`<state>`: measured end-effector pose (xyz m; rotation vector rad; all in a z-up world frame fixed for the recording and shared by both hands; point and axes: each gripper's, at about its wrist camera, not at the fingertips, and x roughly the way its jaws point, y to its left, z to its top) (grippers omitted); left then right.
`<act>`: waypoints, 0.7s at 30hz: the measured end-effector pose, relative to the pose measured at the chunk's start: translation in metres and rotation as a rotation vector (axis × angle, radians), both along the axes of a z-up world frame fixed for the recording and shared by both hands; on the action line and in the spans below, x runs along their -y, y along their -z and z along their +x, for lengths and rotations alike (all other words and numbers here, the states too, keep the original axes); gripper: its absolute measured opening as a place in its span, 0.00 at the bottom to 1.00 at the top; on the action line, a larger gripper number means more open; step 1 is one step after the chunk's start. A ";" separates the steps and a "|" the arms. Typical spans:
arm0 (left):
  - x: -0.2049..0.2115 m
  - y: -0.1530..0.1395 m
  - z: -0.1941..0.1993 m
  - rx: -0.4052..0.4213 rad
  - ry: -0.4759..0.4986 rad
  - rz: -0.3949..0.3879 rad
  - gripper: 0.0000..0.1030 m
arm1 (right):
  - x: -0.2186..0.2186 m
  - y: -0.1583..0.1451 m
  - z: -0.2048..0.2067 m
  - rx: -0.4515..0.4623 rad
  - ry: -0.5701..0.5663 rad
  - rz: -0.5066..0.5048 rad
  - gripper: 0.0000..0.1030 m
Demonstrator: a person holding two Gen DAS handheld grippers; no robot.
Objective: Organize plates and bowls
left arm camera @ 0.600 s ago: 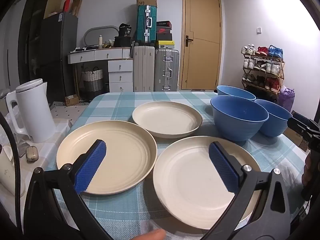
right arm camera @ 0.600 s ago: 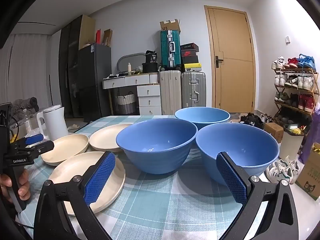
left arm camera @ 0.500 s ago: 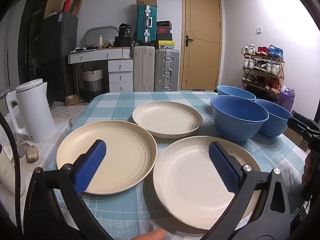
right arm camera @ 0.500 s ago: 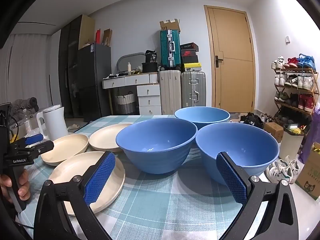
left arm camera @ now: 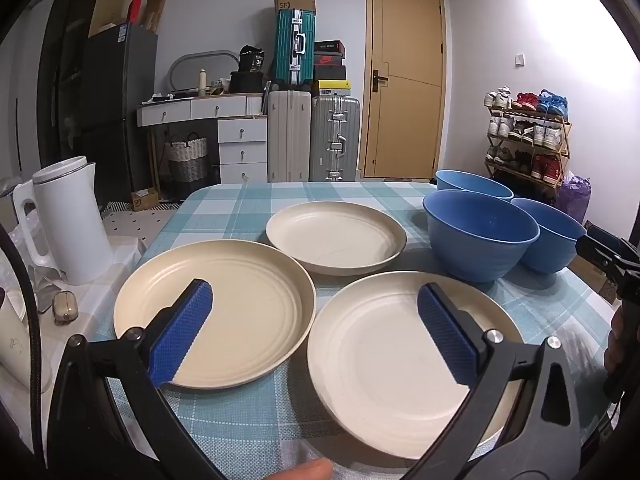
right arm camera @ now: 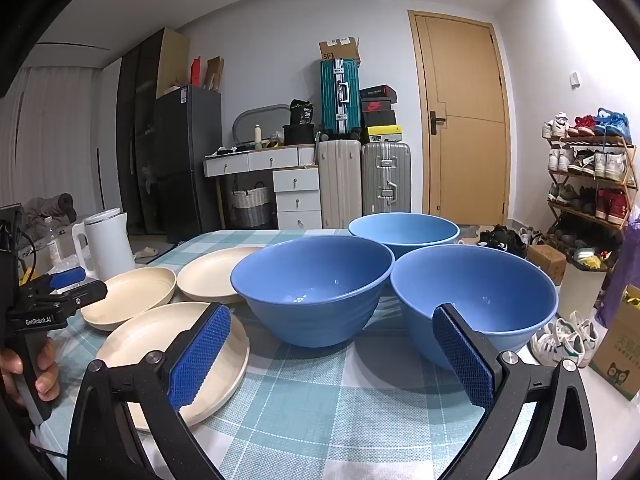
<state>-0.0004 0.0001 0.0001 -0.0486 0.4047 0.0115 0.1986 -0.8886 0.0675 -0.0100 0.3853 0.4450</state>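
Three cream plates lie on the checked tablecloth: a left plate (left arm camera: 224,304), a far plate (left arm camera: 336,236) and a near plate (left arm camera: 384,352). Three blue bowls stand to their right: a middle bowl (right arm camera: 316,284), a far bowl (right arm camera: 404,230) and a right bowl (right arm camera: 476,296). My left gripper (left arm camera: 316,328) is open and empty, low over the near edges of the left and near plates. My right gripper (right arm camera: 332,344) is open and empty, just in front of the middle and right bowls.
A white kettle (left arm camera: 68,220) stands on a side surface left of the table. The table's right edge (right arm camera: 532,392) runs close by the right bowl. Suitcases, drawers and a door stand behind the table; a shoe rack (right arm camera: 592,184) is at the right.
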 end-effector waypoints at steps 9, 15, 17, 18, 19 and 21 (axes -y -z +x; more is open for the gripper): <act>0.000 0.000 0.000 -0.002 -0.001 0.001 1.00 | 0.000 0.000 0.000 -0.001 0.000 -0.002 1.00; 0.000 0.000 0.000 -0.001 0.001 -0.001 1.00 | 0.000 0.000 0.000 -0.001 -0.001 -0.003 1.00; 0.000 0.000 0.000 -0.002 0.000 0.000 1.00 | 0.000 0.000 0.000 -0.001 -0.001 -0.003 1.00; 0.000 0.000 0.000 -0.001 0.000 0.000 1.00 | 0.000 0.000 0.000 -0.001 -0.001 -0.003 1.00; 0.000 0.000 0.000 -0.001 0.001 -0.001 1.00 | 0.000 0.000 0.000 0.000 0.000 -0.003 1.00; 0.000 0.000 0.000 -0.001 0.005 0.000 1.00 | 0.000 0.000 0.000 -0.001 -0.001 -0.003 1.00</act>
